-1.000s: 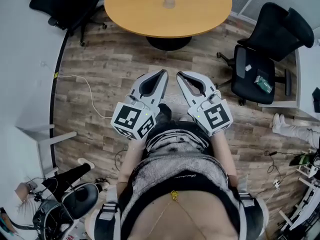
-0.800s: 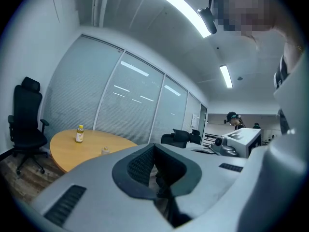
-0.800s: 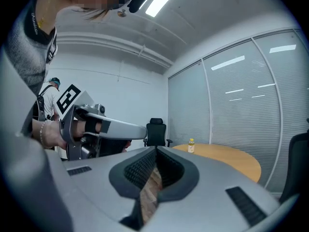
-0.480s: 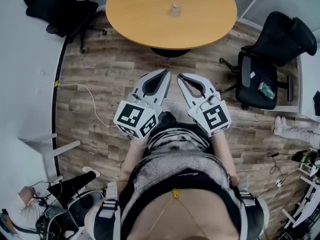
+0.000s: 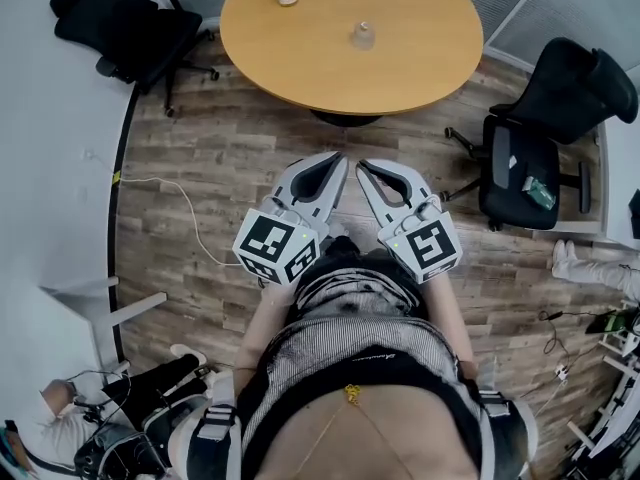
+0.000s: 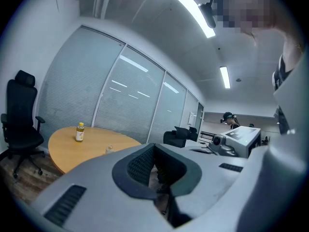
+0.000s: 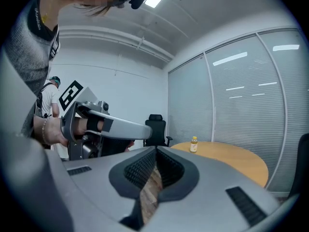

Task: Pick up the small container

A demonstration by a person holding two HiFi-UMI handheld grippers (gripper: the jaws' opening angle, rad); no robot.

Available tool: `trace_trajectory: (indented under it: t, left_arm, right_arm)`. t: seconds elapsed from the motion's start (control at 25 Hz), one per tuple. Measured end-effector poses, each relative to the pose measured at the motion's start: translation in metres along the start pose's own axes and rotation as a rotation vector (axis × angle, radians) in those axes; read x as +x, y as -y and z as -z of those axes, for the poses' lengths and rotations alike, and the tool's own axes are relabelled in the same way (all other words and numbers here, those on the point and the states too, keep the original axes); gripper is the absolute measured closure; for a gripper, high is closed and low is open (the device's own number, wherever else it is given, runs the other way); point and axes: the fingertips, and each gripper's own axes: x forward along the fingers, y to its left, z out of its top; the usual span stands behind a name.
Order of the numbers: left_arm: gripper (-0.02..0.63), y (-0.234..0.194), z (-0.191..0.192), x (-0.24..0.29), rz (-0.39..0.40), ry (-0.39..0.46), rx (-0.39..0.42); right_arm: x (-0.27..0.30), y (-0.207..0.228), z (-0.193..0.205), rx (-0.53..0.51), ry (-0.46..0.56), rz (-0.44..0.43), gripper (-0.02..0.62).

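each gripper was a pale grey shell with two curved jaws lined in black ribbed pads [image 7: 141, 169], and long dark slots [image 6: 67, 204] were cut in the casing. the left gripper [image 5: 337, 160] and the right gripper [image 5: 364, 166] each ended in a cube printed with black-and-white square markers: the left cube [image 5: 278, 249] and the right cube [image 5: 432, 245]. a small green light showed on each cube. the person wore a grey, finely striped top [image 5: 350, 333] with a black band along its upper edge bearing small pale lettering too small to read. a thin gold chain [image 5: 347, 394] hung at the neck. grey straps [image 5: 214, 423] with black buckles crossed both shoulders. a beaded bracelet [image 7: 45, 130] circled one wrist.
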Motion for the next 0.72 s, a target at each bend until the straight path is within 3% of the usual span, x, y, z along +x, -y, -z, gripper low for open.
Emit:
trace_trajectory:
  t: [0.72]
  left_arm:
    - [0.586, -0.031, 0.007, -0.008, 0.015, -0.018, -0.052]
  right_arm:
    - [0.033, -0.006, 0.000, -0.045, -0.020, 0.001, 0.571]
